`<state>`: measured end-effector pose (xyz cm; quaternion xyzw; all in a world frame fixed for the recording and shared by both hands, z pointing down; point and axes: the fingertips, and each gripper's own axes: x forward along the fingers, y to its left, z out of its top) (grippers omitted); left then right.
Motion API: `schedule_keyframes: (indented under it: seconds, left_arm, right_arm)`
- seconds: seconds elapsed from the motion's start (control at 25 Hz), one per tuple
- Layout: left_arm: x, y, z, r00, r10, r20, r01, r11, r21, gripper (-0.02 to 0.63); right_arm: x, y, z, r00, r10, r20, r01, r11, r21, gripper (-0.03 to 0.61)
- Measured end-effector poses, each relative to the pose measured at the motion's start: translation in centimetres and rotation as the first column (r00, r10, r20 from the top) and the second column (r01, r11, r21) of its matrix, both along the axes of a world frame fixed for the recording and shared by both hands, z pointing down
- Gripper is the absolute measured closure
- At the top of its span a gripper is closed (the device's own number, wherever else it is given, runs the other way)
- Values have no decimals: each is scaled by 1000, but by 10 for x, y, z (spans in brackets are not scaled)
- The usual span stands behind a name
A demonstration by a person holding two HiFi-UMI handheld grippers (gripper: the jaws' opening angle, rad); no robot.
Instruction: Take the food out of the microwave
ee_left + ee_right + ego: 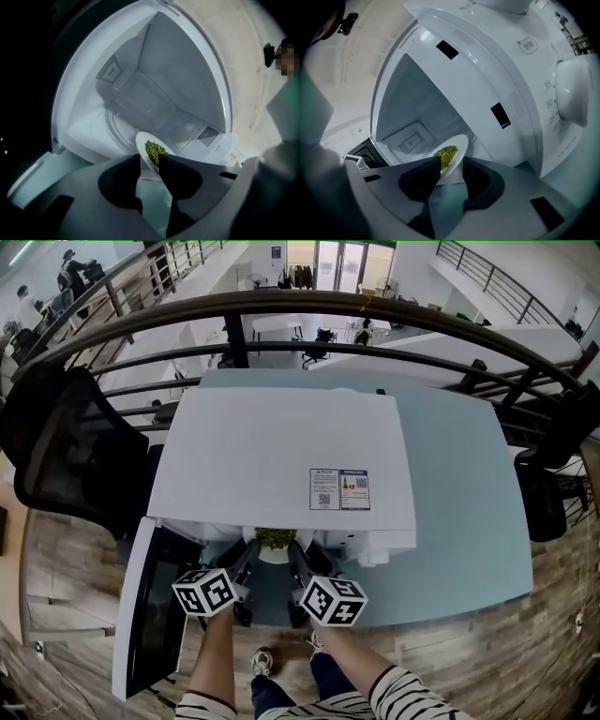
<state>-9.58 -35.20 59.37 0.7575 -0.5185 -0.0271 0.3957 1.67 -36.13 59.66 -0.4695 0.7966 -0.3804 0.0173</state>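
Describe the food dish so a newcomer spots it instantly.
Find the white boxy microwave on the pale blue table, door open. At its cavity mouth is a small white round plate, the only thing heaped with green peas.

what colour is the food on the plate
Green food on a white plate; best in the right gripper view.

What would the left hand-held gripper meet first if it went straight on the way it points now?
The white plate of peas, already between its jaws; beyond that, probably the back wall of the microwave.
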Motion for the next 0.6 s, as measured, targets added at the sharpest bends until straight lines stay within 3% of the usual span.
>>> schedule_keyframes:
  seconds: [0.16, 0.6]
  left_arm:
    - [0, -1, 0, 996, -43, -74, 43, 999, 5, 486]
    - [5, 35, -17, 982, -149, -113, 153, 988, 23, 538]
  right_arm:
    - [-1, -3, -1, 999, -34, 23, 34, 999, -2, 430]
    - [7, 18, -13, 994, -100, 49, 101, 995, -14, 476]
